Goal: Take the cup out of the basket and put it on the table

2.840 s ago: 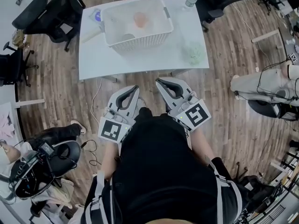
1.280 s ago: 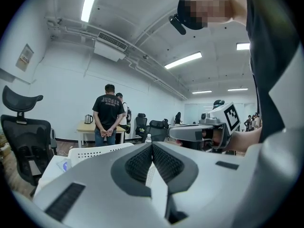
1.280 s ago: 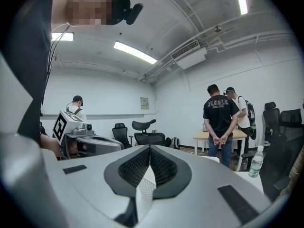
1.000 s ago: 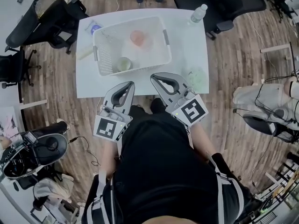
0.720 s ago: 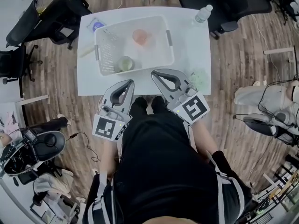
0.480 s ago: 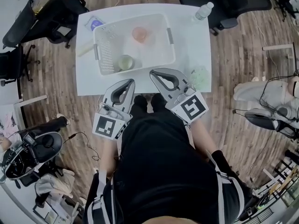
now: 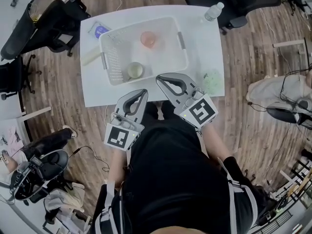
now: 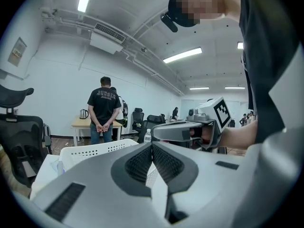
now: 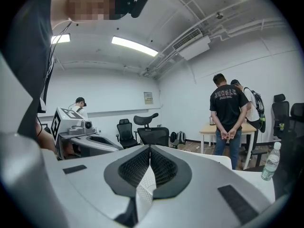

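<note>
A white basket [image 7: 110, 62] stands on the white table [image 7: 204, 48]. Inside it a pink cup [image 7: 148, 39] sits toward the far side and a pale green cup [image 7: 135, 70] near the front wall. My left gripper [image 7: 143, 91] is shut and empty, held at the table's near edge below the basket. My right gripper [image 7: 159, 78] is shut and empty too, its tip just in front of the basket's near wall. In the left gripper view the shut left gripper [image 8: 152, 144] points at the basket [image 8: 95, 151]. The right gripper view shows the shut right gripper [image 9: 150, 147] and part of the basket behind it.
A water bottle [image 7: 213, 11] stands at the table's far right corner, a blue packet [image 7: 100, 31] at the far left, a green crumpled thing [image 7: 212, 79] at the near right. Office chairs [image 7: 46, 23] flank the table. A person [image 8: 103, 109] stands beyond it.
The view has closed in on the table. My left gripper has shifted right and a little back toward my body. Both grippers stay shut.
</note>
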`<state>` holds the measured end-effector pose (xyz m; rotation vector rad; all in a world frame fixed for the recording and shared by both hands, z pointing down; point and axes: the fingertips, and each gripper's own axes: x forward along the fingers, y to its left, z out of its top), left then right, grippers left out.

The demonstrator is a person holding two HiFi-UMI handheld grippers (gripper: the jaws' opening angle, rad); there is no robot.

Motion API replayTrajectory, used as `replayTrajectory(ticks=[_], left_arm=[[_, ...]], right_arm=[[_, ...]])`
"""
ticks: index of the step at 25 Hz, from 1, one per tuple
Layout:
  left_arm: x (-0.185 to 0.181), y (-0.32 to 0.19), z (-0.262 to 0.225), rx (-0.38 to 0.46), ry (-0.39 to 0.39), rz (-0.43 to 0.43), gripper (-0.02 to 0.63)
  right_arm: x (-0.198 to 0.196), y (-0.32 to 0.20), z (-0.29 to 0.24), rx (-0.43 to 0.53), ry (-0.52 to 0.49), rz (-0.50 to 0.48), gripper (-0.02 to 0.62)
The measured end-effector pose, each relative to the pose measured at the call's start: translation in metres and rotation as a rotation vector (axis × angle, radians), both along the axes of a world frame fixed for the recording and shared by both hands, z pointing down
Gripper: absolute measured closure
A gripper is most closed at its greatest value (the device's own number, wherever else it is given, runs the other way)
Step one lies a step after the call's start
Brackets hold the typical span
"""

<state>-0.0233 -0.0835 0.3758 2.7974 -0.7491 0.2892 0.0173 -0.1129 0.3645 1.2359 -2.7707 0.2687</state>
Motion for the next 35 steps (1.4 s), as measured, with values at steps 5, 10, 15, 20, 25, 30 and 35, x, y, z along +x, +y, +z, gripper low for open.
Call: replayTrajectory(ticks=[5, 10, 15, 20, 25, 30, 35], left_arm=[[-0.009, -0.018, 0.001, 0.001, -0.007, -0.01, 0.583], [-0.017, -0.033, 0.009, -0.009, -0.027, -0.024, 0.583], [-0.02, -0.045, 0.014, -0.019, -0.023, -0.017, 0.583], [-0.016, -0.053, 0.02, -0.024, -0.026, -0.003, 0.583], [-0.018, -0.065, 0.023, -0.032, -0.011, 0.007, 0.583], [-0.022, -0.08, 0.019, -0.034, 0.004, -0.001, 0.583], [-0.025, -0.09, 0.022, -0.04, -0.006, -0.005, 0.583]], right_arm=[[-0.005, -0.017, 0.0, -0.007, 0.008, -0.001, 0.575], [-0.006, -0.037, 0.006, -0.018, 0.012, 0.015, 0.575], [-0.005, -0.06, 0.013, -0.051, 0.036, 0.026, 0.575], [-0.007, -0.072, 0.03, -0.071, 0.031, 0.016, 0.575], [-0.009, -0.093, 0.047, -0.105, 0.05, 0.016, 0.575], [-0.01, -0.115, 0.056, -0.124, 0.072, 0.024, 0.575], [-0.01, -0.137, 0.064, -0.134, 0.085, 0.02, 0.575]])
